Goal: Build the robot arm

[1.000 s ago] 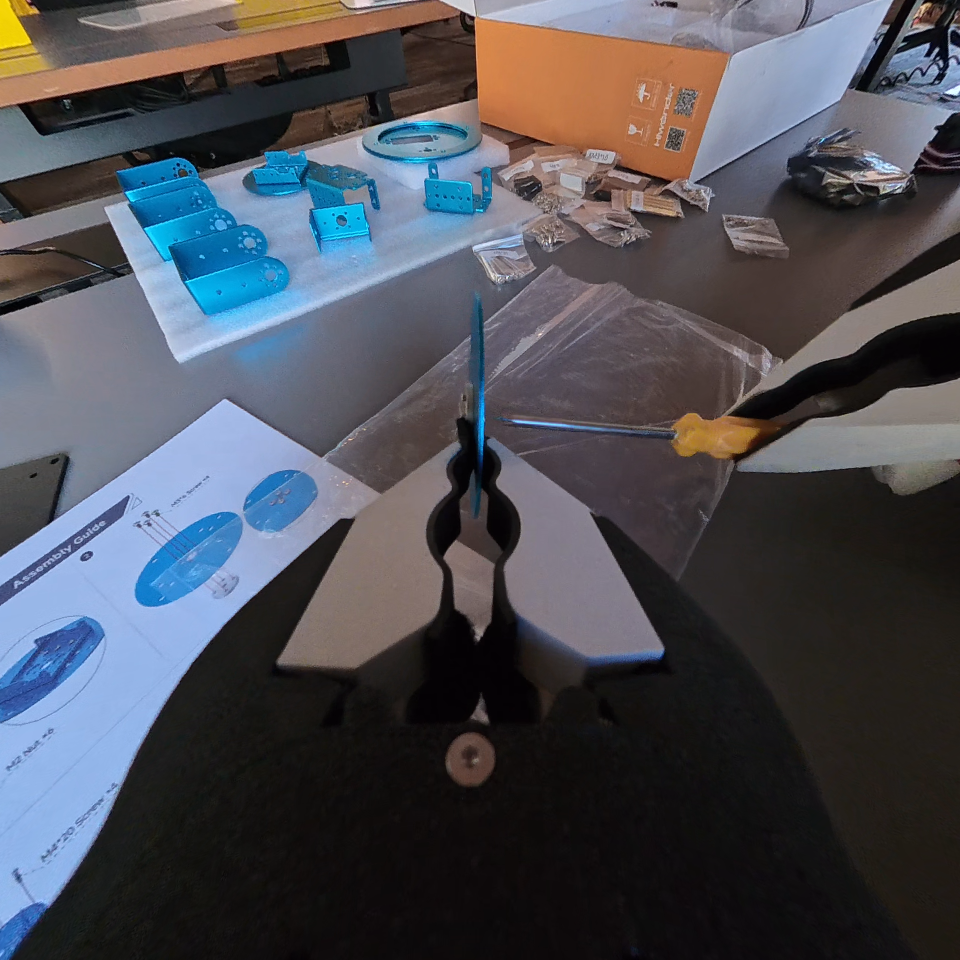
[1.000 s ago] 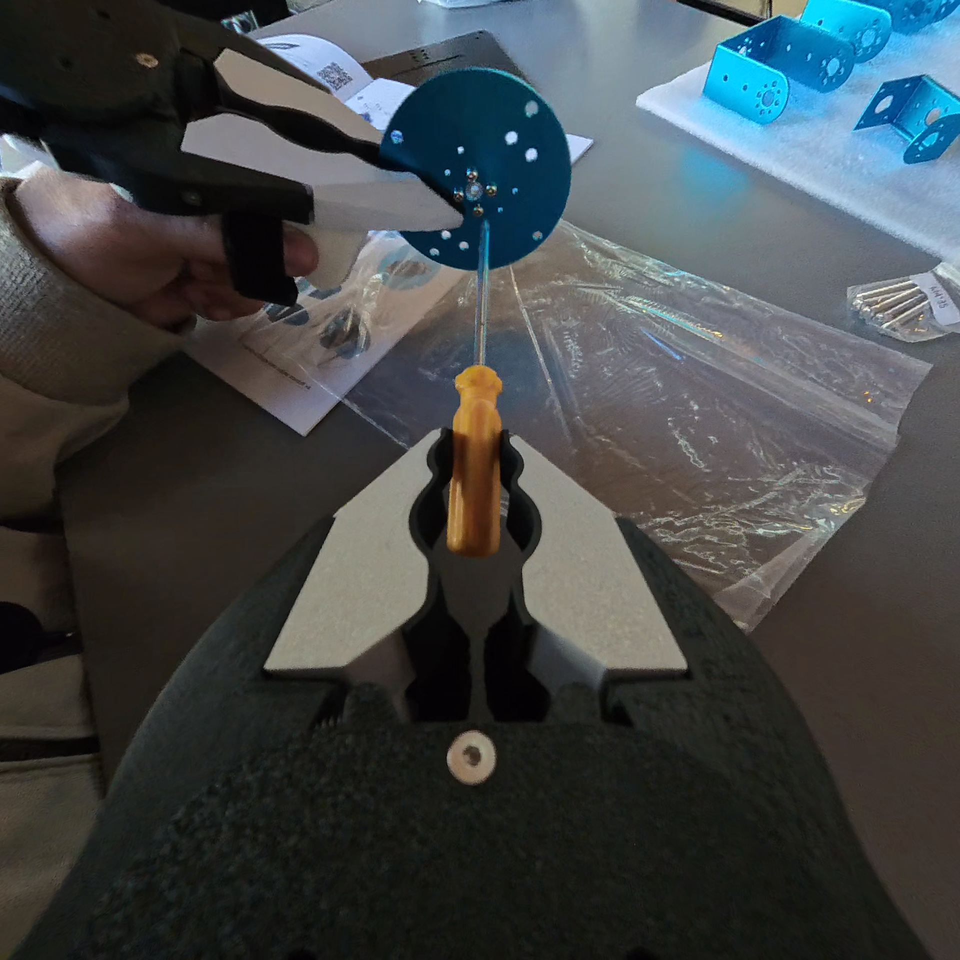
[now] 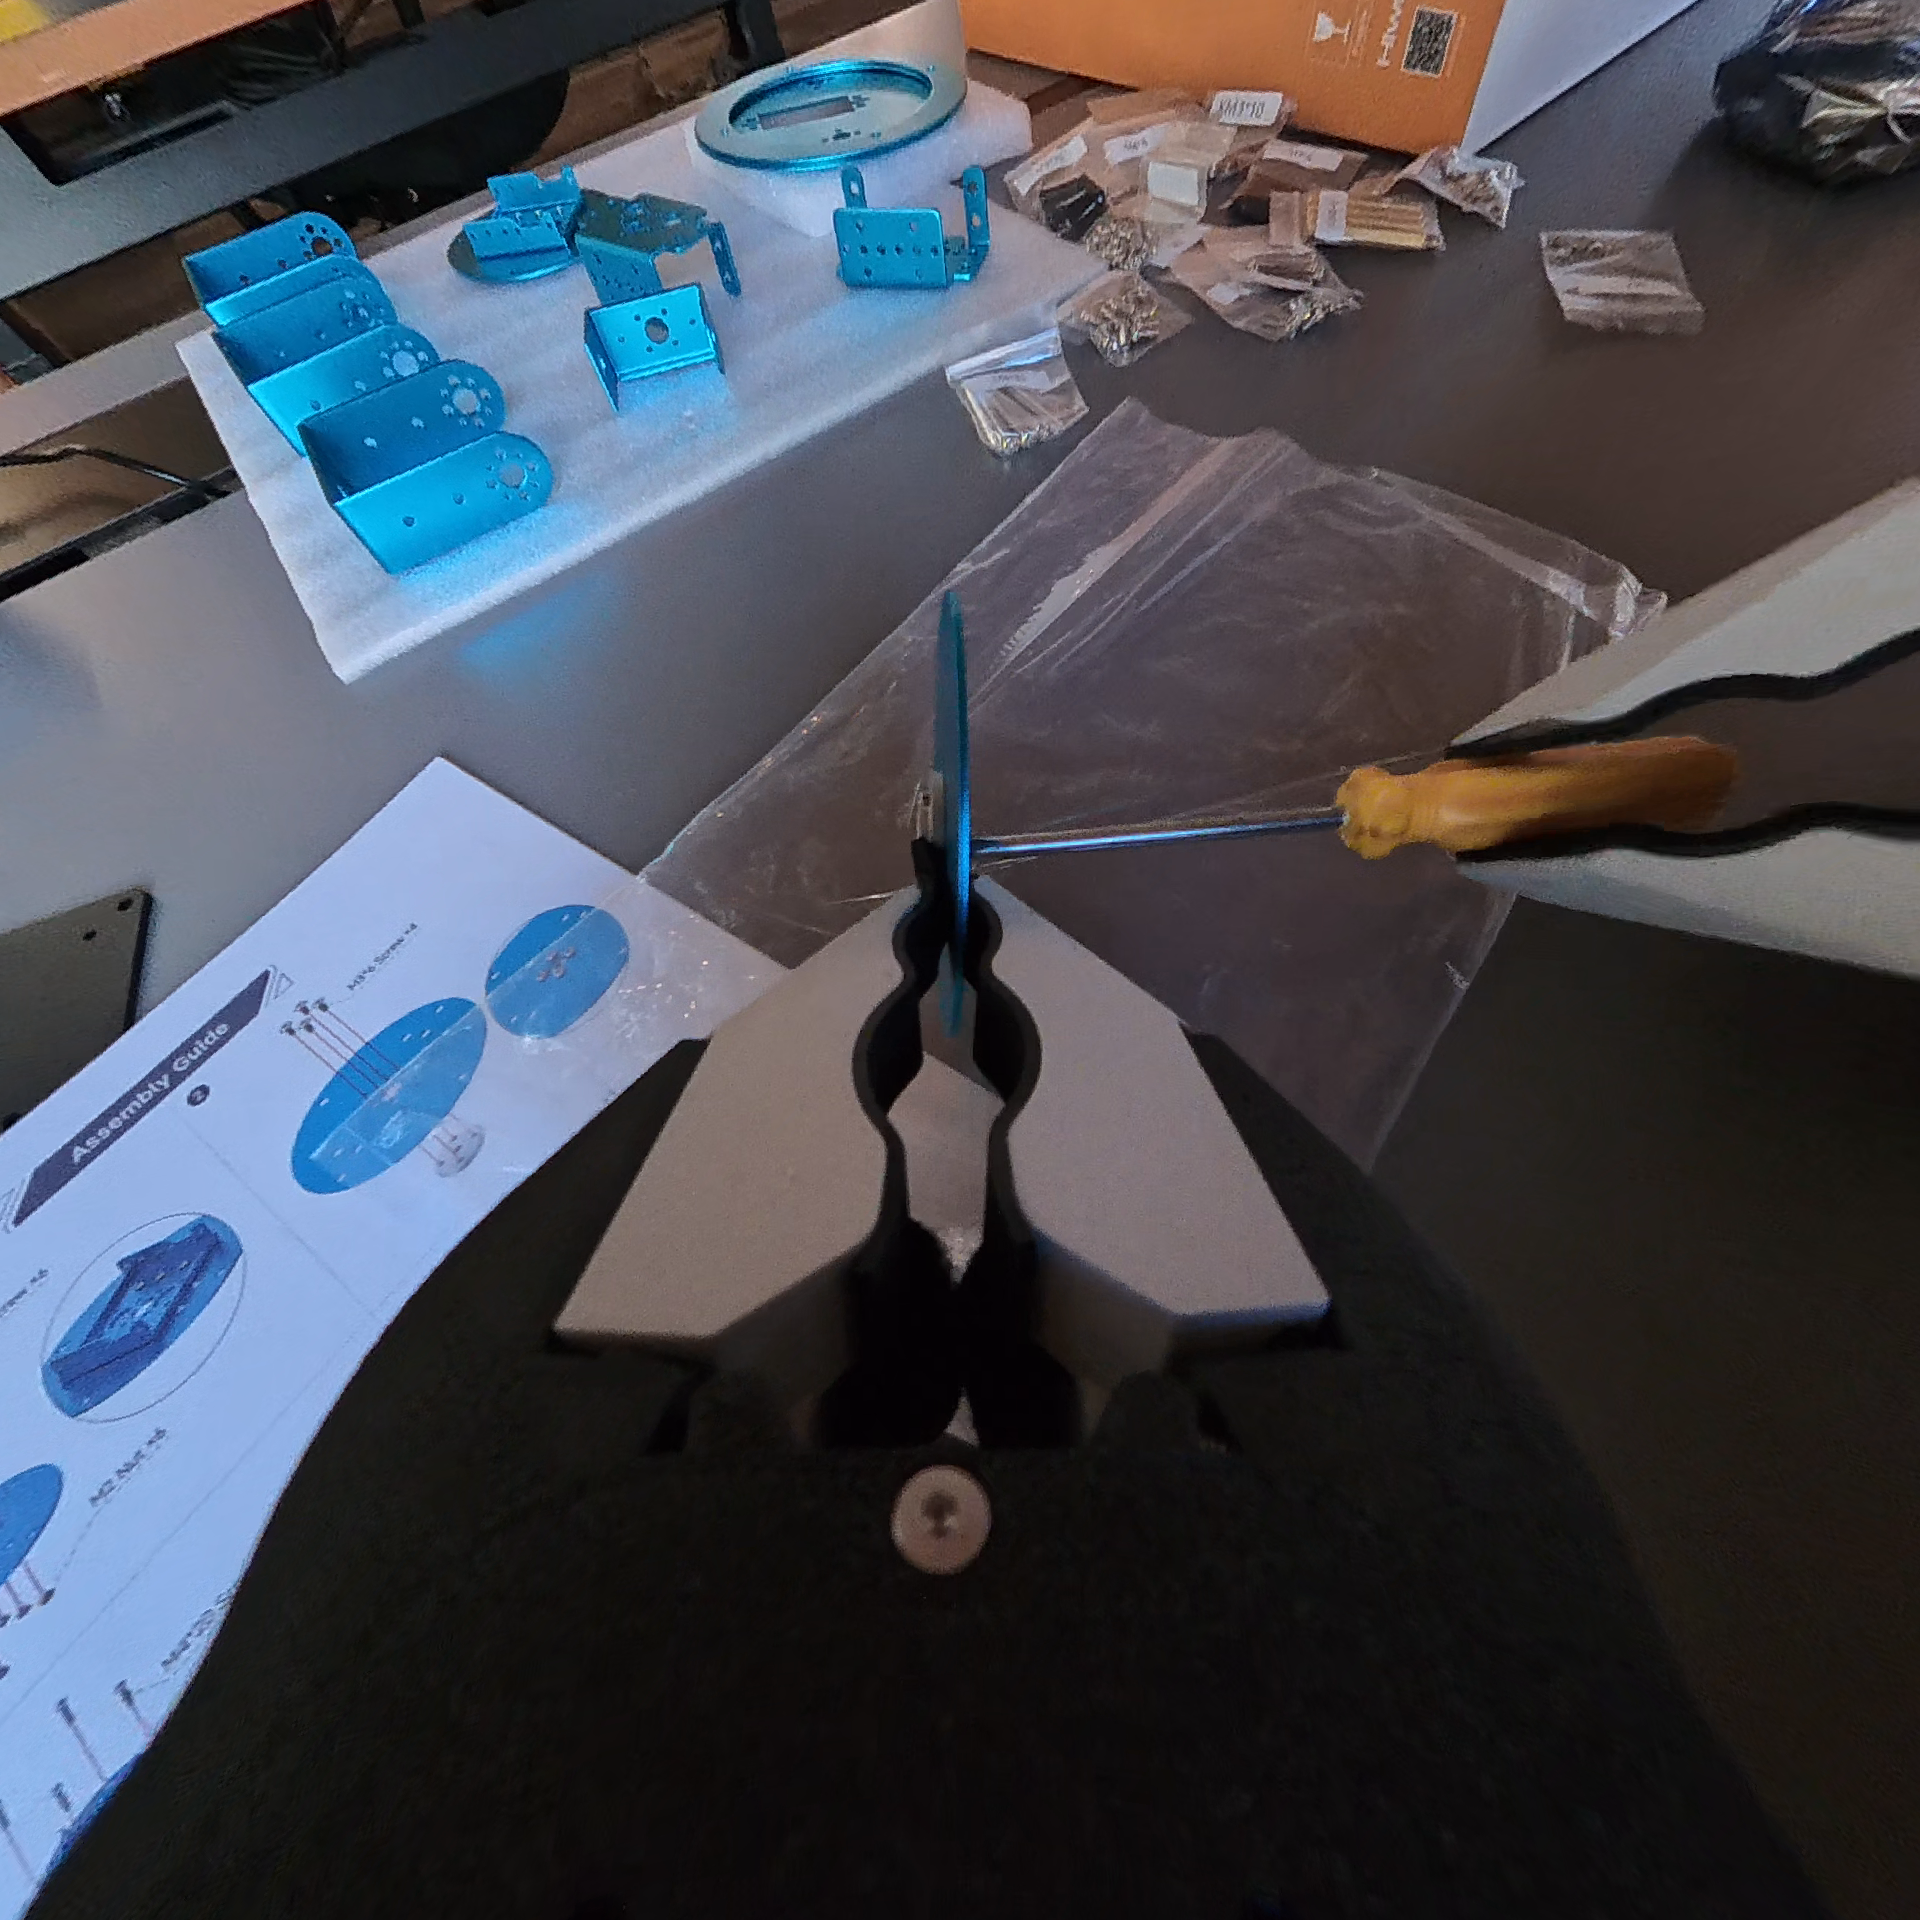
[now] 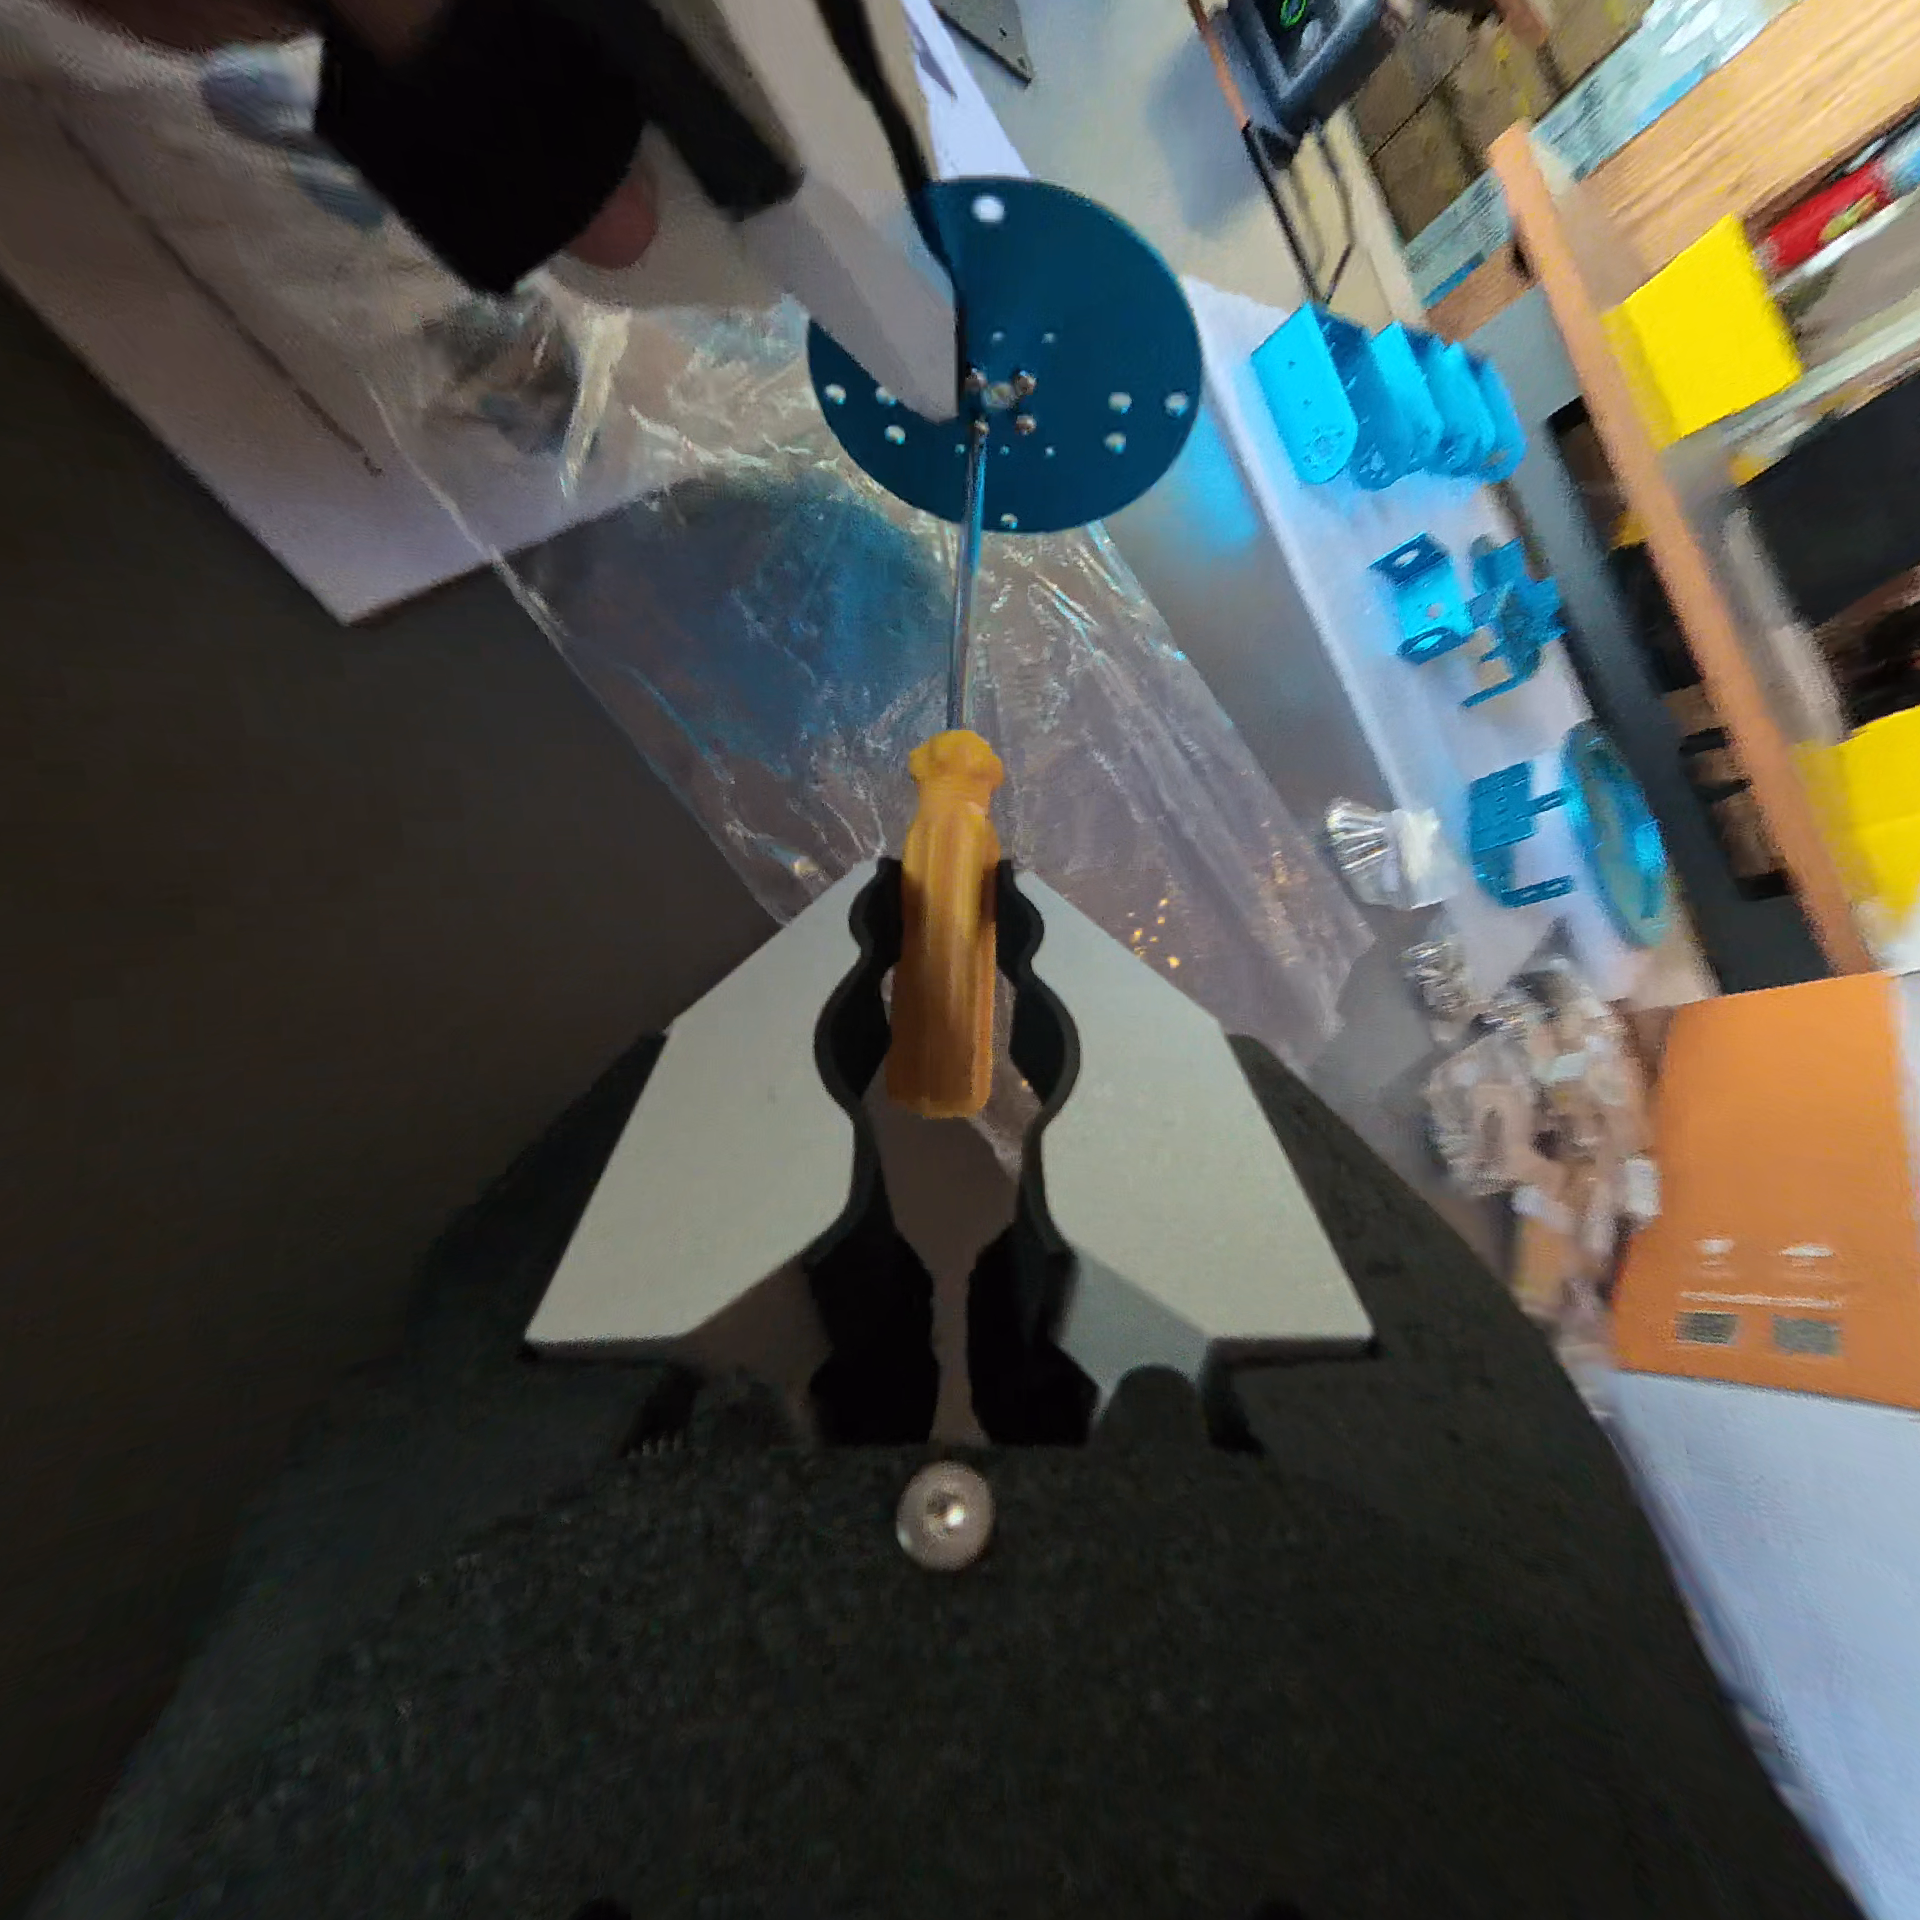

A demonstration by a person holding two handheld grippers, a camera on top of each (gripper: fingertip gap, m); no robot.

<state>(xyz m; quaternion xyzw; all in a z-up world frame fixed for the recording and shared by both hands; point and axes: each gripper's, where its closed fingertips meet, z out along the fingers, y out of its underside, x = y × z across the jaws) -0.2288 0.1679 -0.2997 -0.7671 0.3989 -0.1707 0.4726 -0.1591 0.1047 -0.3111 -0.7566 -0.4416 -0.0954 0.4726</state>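
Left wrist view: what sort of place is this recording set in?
Probably a workshop or lab bench set up for building a kit. Blue metal brackets lie sorted on a white foam sheet, small bags of screws sit beside an orange box, and an illustrated instruction sheet lies nearby.

Each gripper has a broad black body with a grainy, foam-like surface and one round silver screw set on its midline. The left gripper [image 3: 951,914] and the right gripper [image 4: 945,935] both carry two pale grey, wedge-shaped fingers [image 3: 769,1164] lined with wavy black inner pads [image 4: 847,1029]. The fingers taper toward narrow tips.
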